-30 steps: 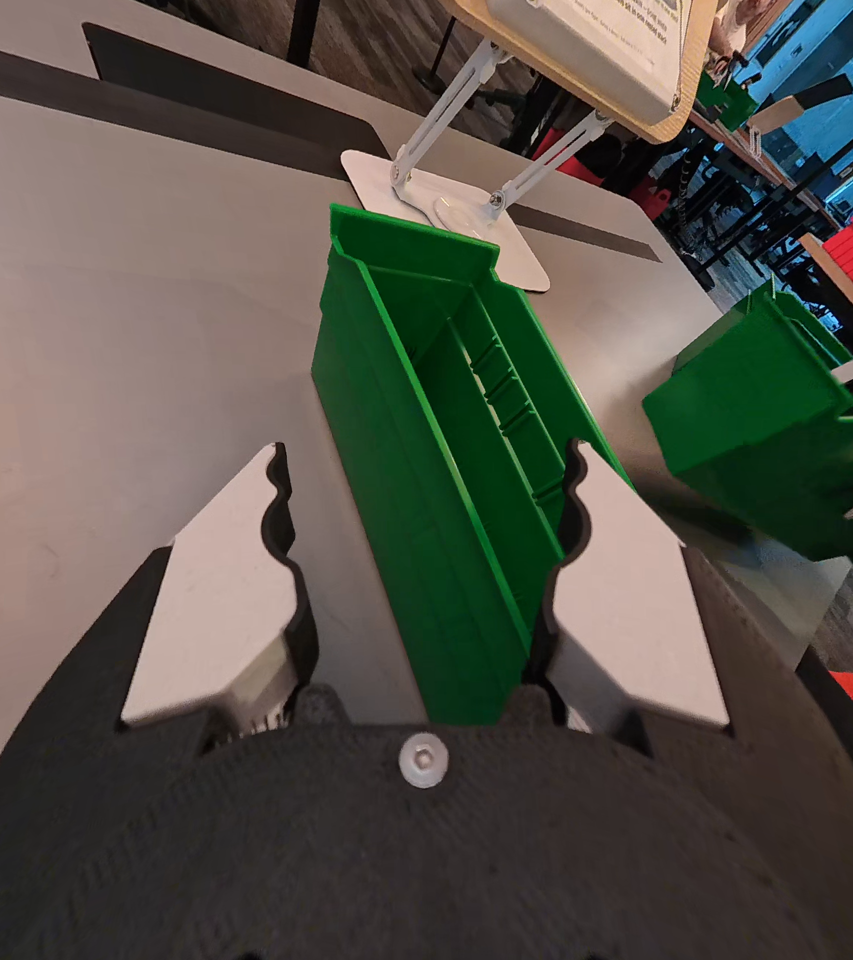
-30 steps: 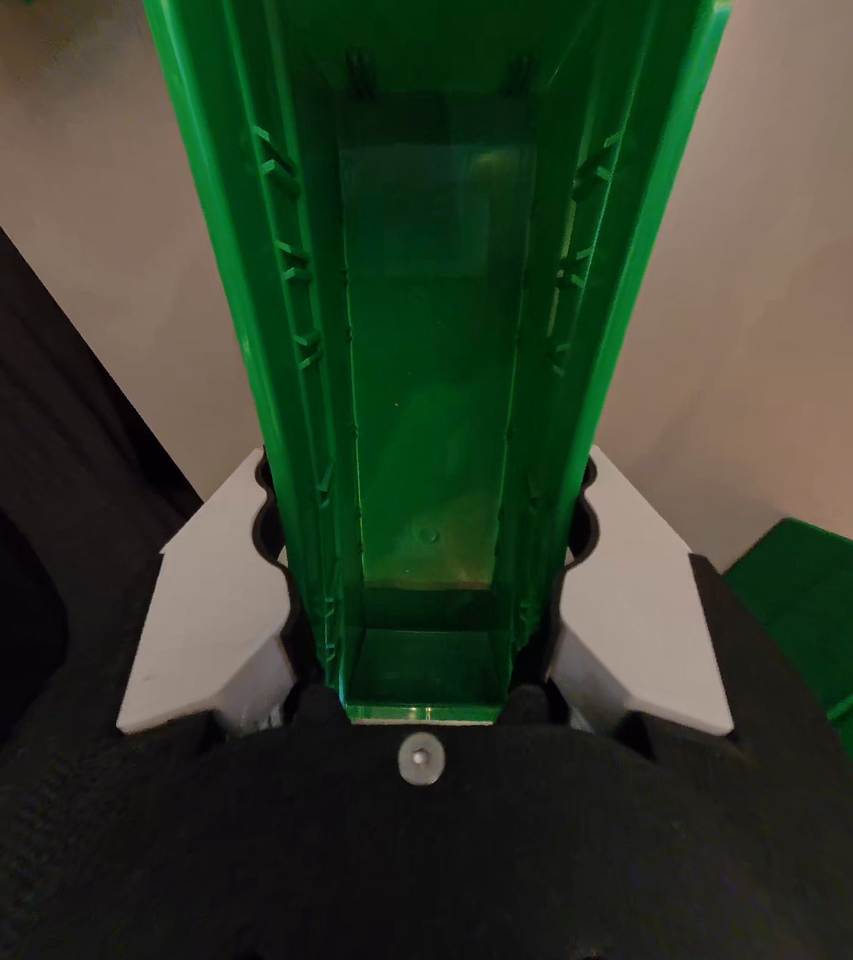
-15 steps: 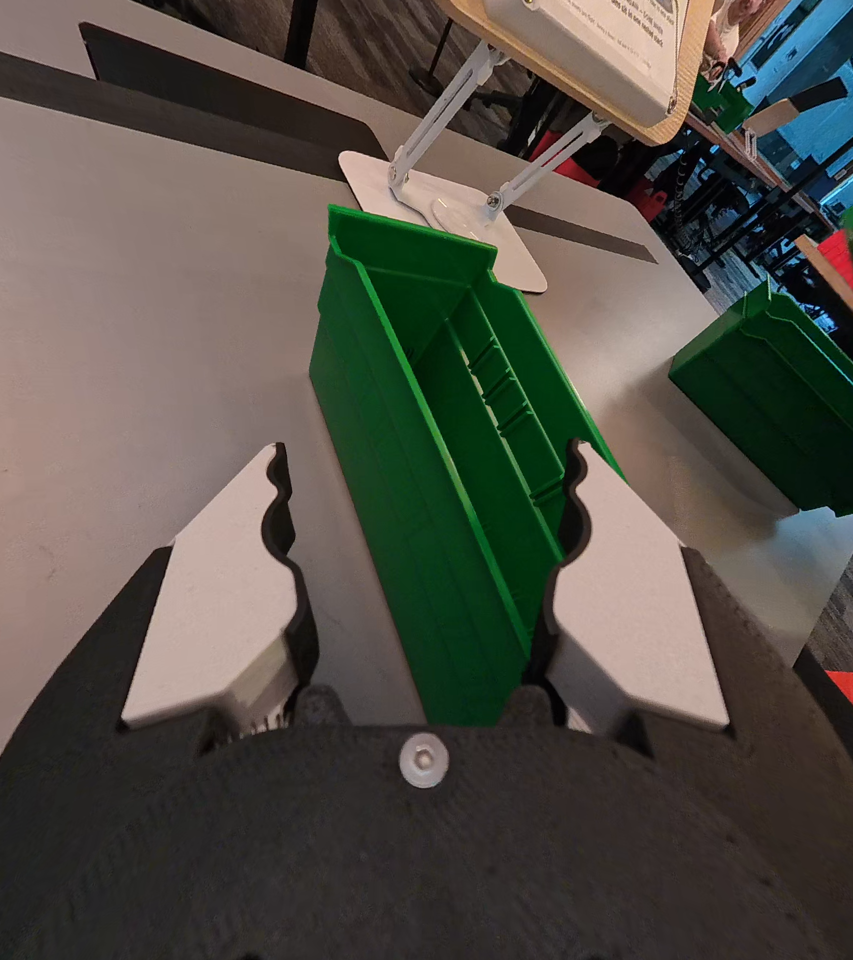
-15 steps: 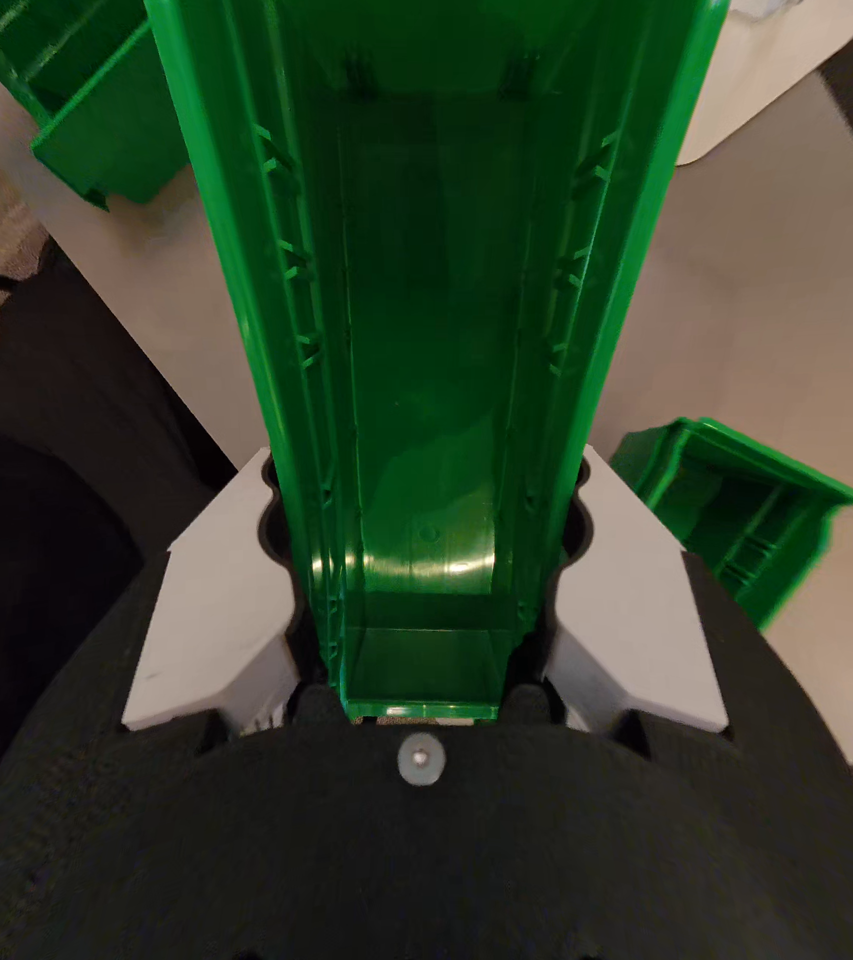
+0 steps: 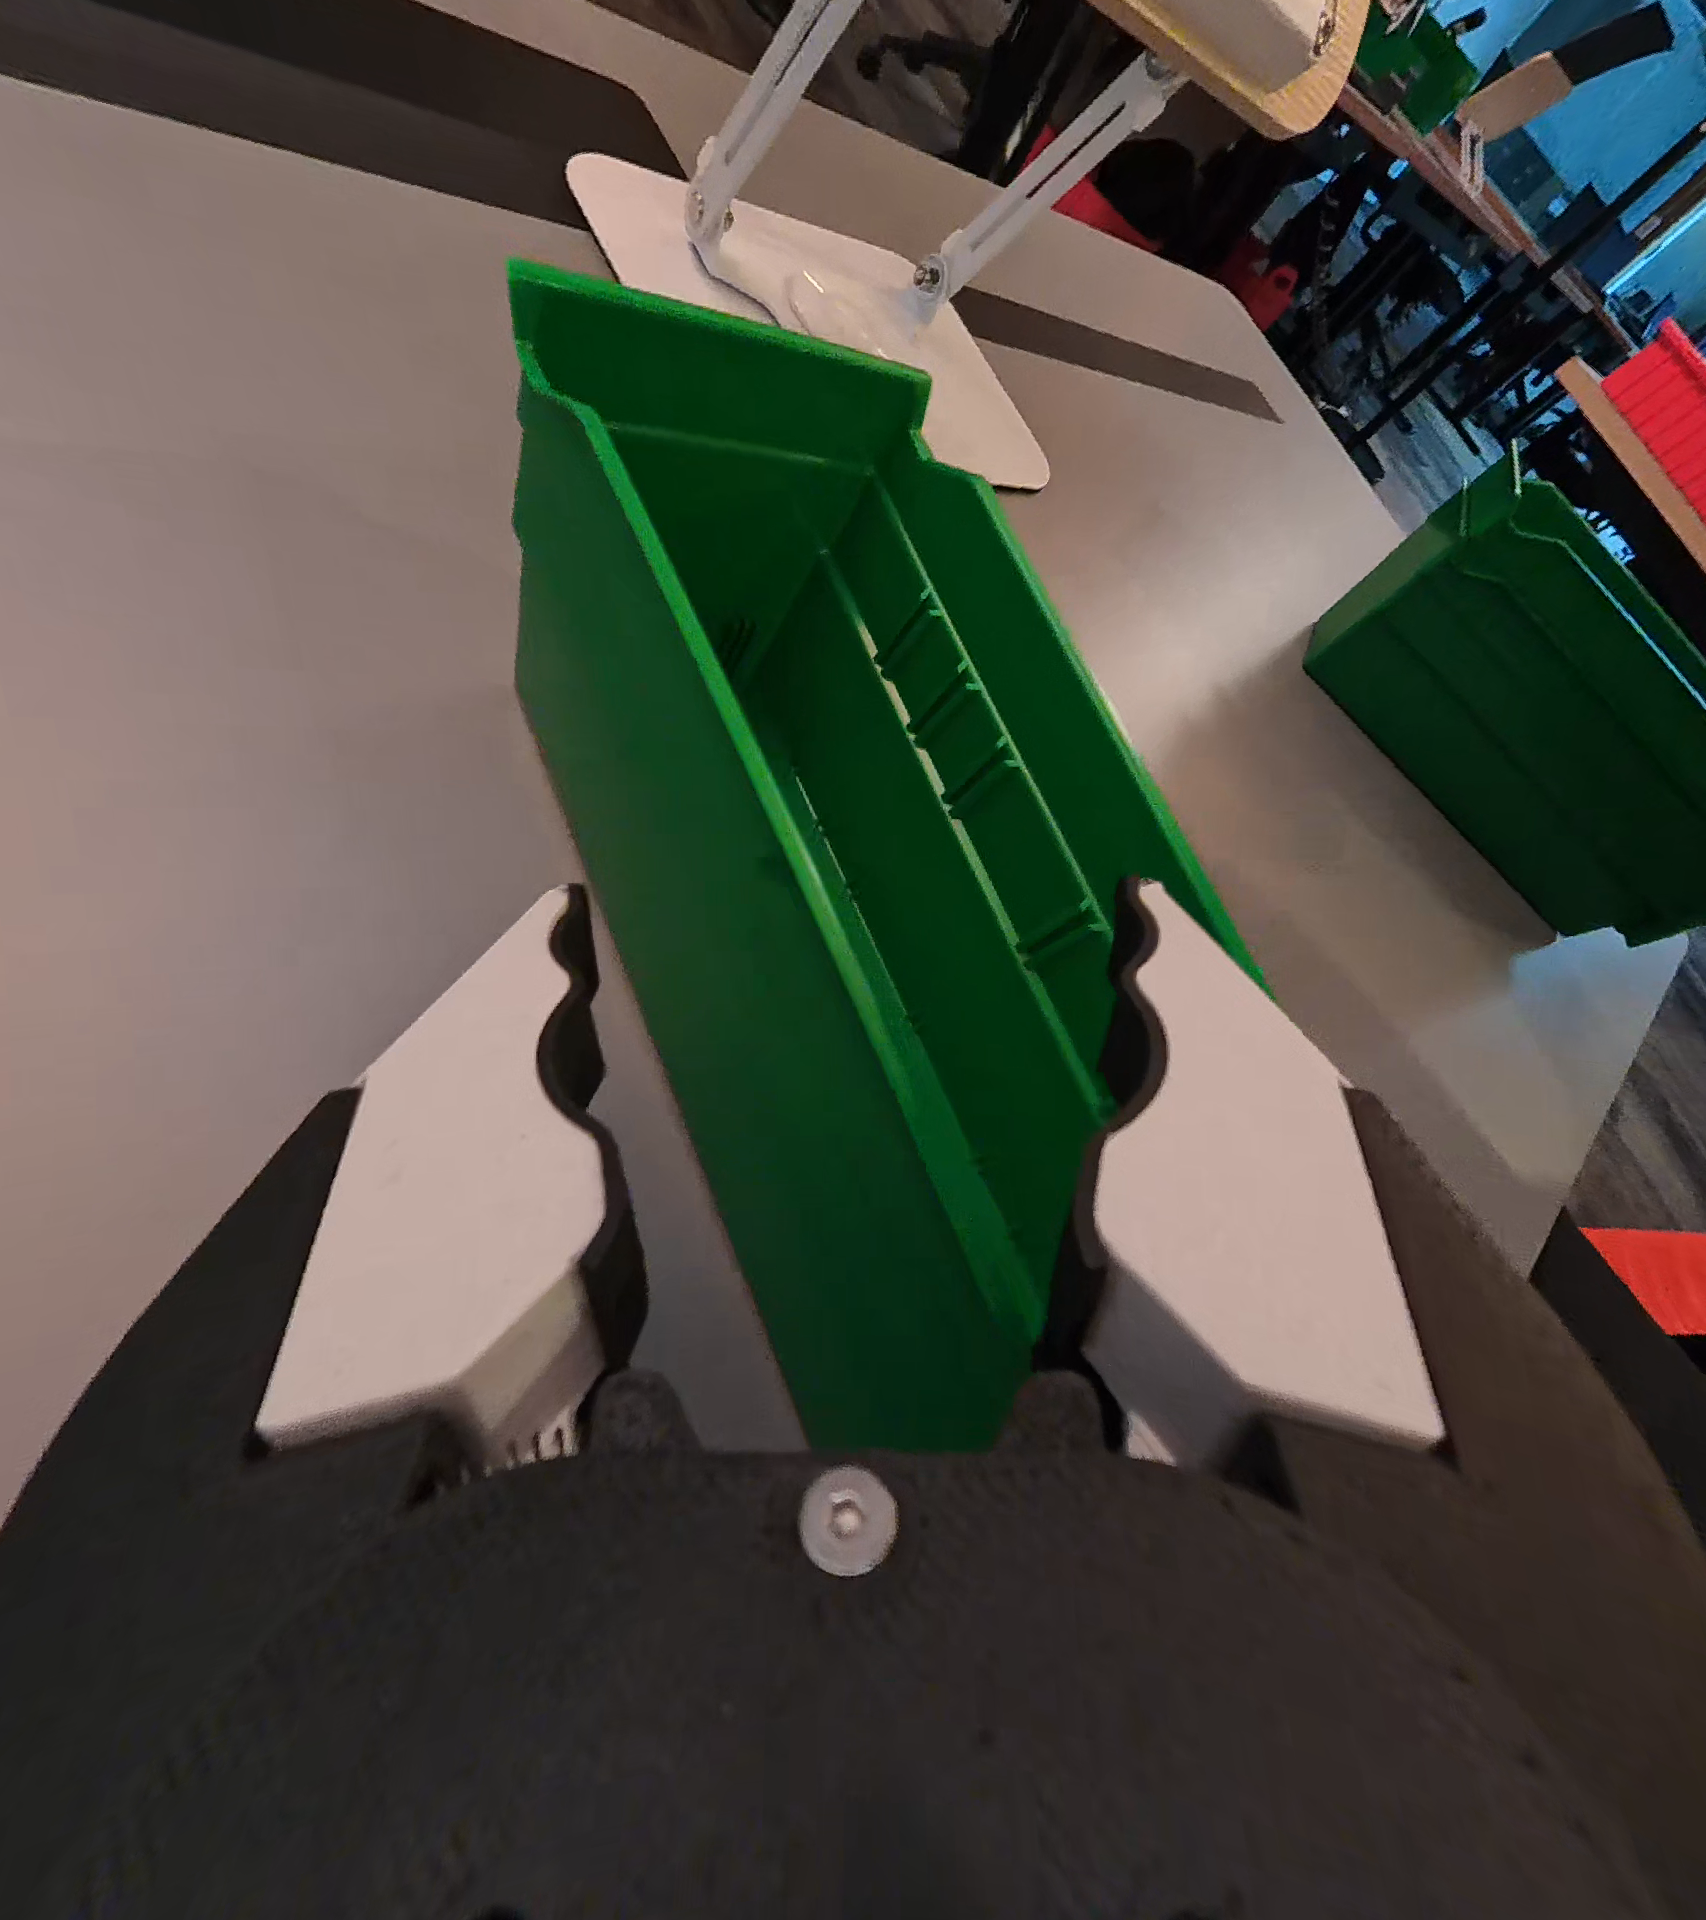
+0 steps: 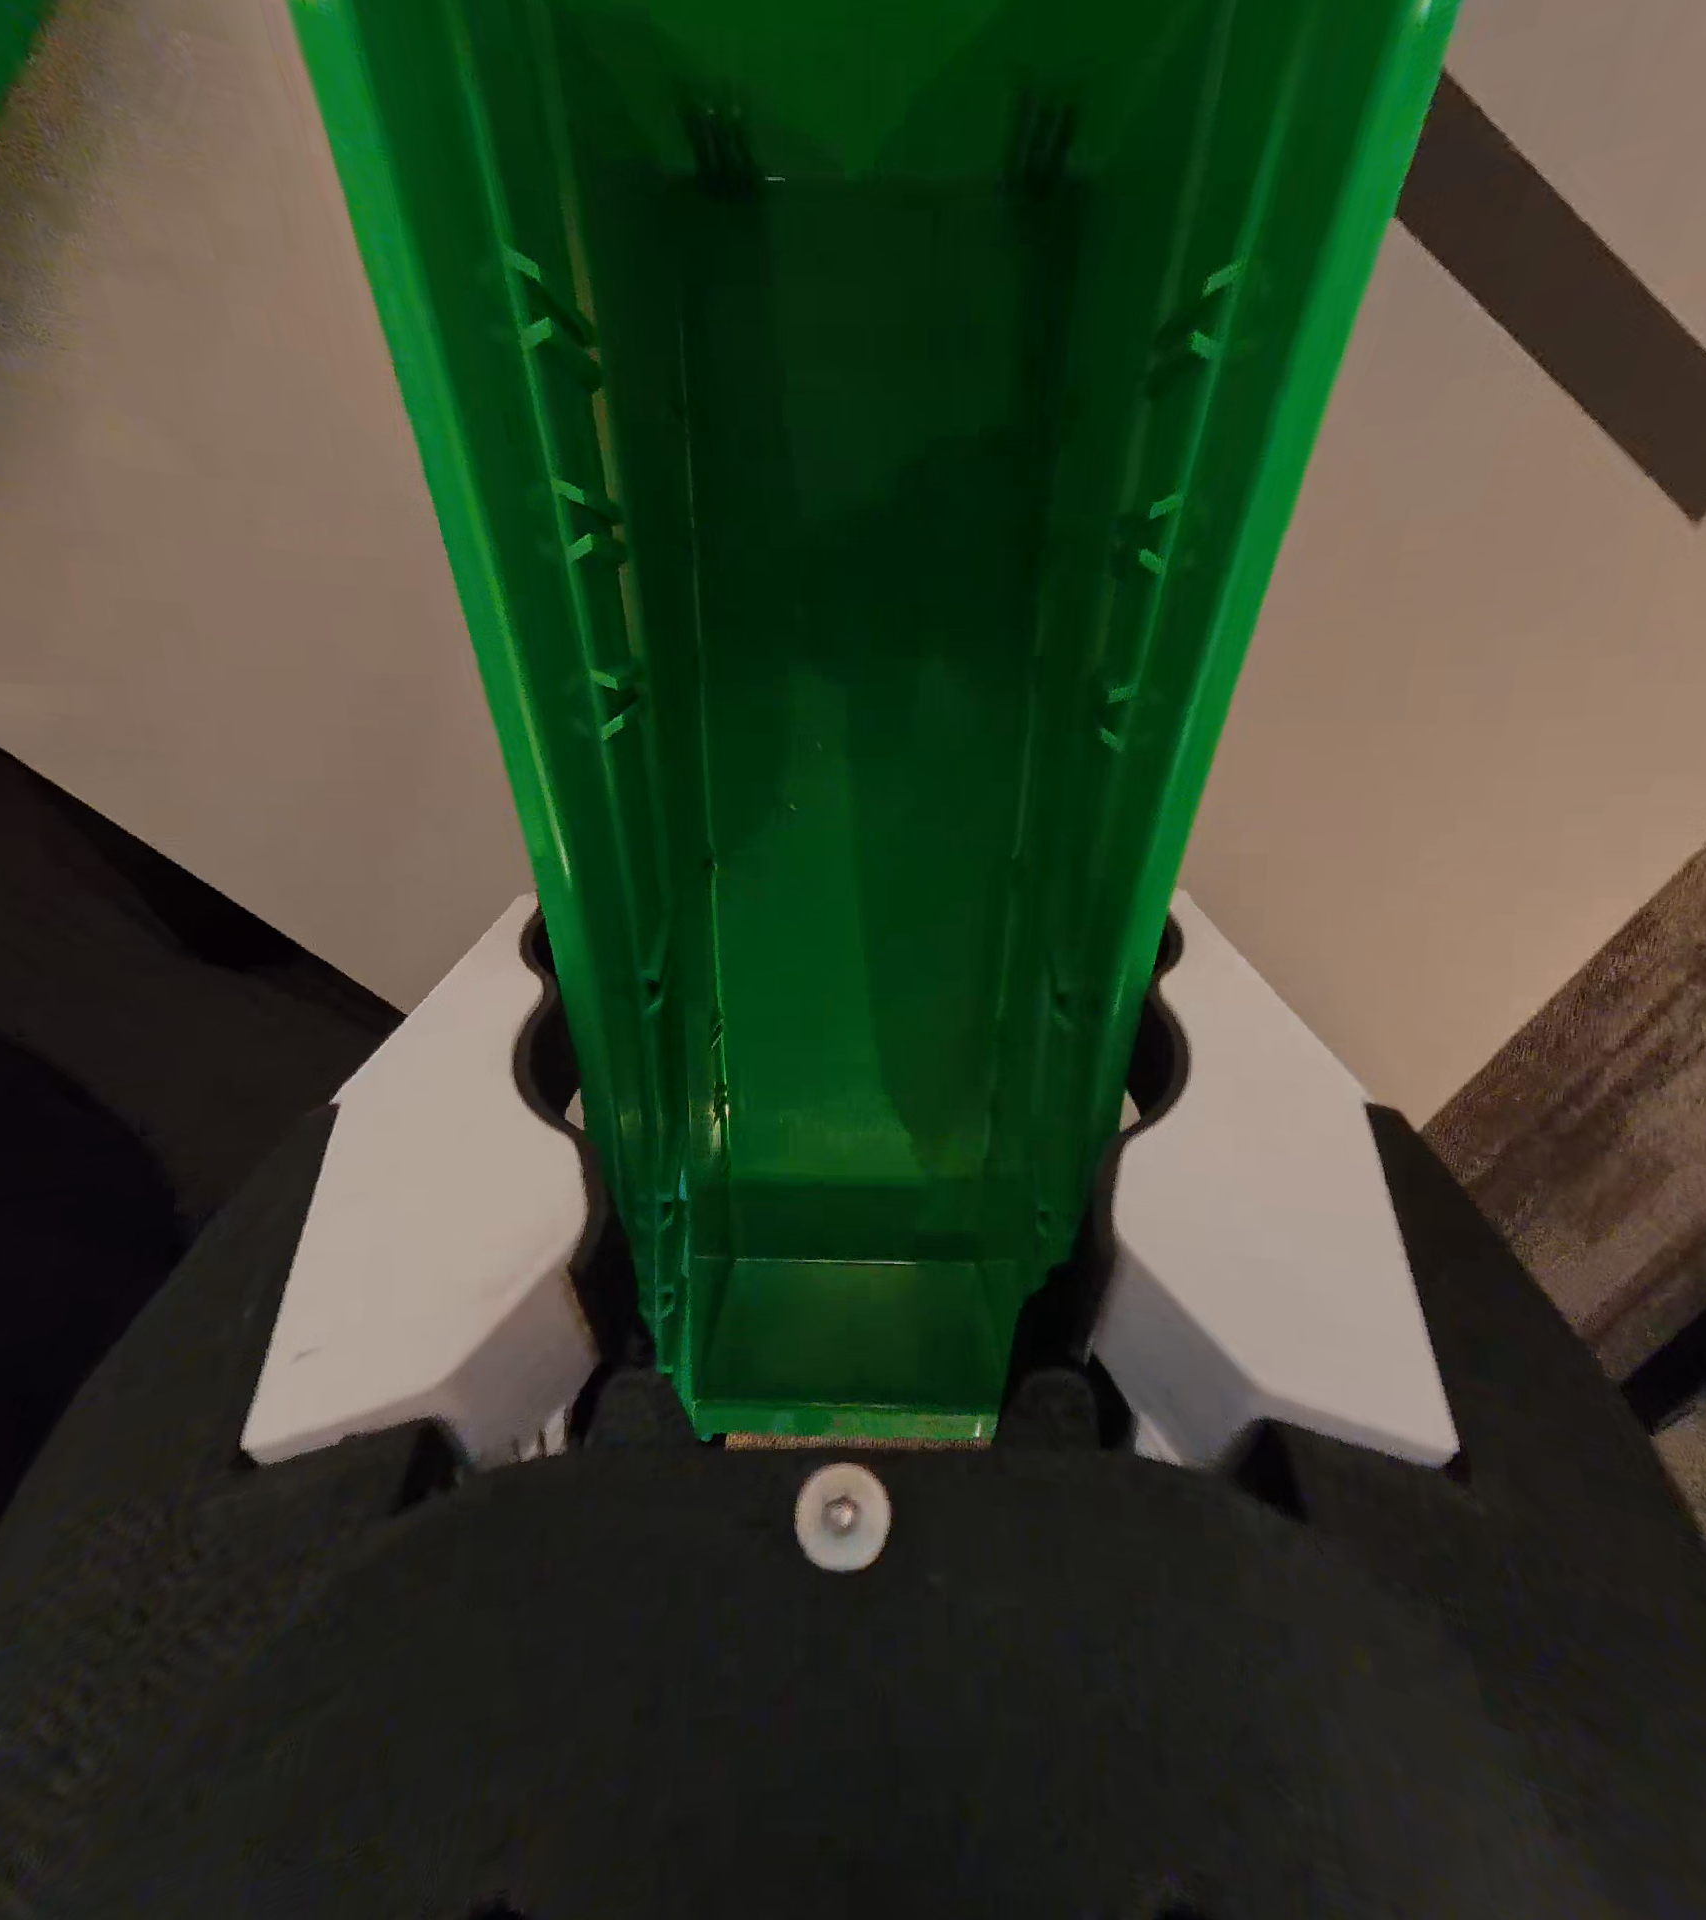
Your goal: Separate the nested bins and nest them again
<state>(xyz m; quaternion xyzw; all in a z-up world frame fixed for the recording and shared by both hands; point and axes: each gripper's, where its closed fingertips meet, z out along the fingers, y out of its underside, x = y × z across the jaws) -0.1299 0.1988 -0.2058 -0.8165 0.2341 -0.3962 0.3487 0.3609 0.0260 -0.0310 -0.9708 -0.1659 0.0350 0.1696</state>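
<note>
Three green bins showed, none inside another, so separation looked done and the re-nesting had not begun. In the left wrist view, one long bin (image 5: 828,831) ran from the centre of the frame down to the left gripper (image 5: 854,1060), whose fingers were spread around its near end; the right finger touched the bin's wall, while a gap remained by the left finger, so whether it truly gripped was unclear. A second bin (image 5: 1555,748) sat at the right of that frame, near the edge of the grey table (image 5: 153,623), well apart from the first. In the right wrist view, the right gripper (image 6: 854,1091) clamped a third bin (image 6: 870,623) by both side walls, carried above the table. By my reading, lowering this bin into another remained.
</note>
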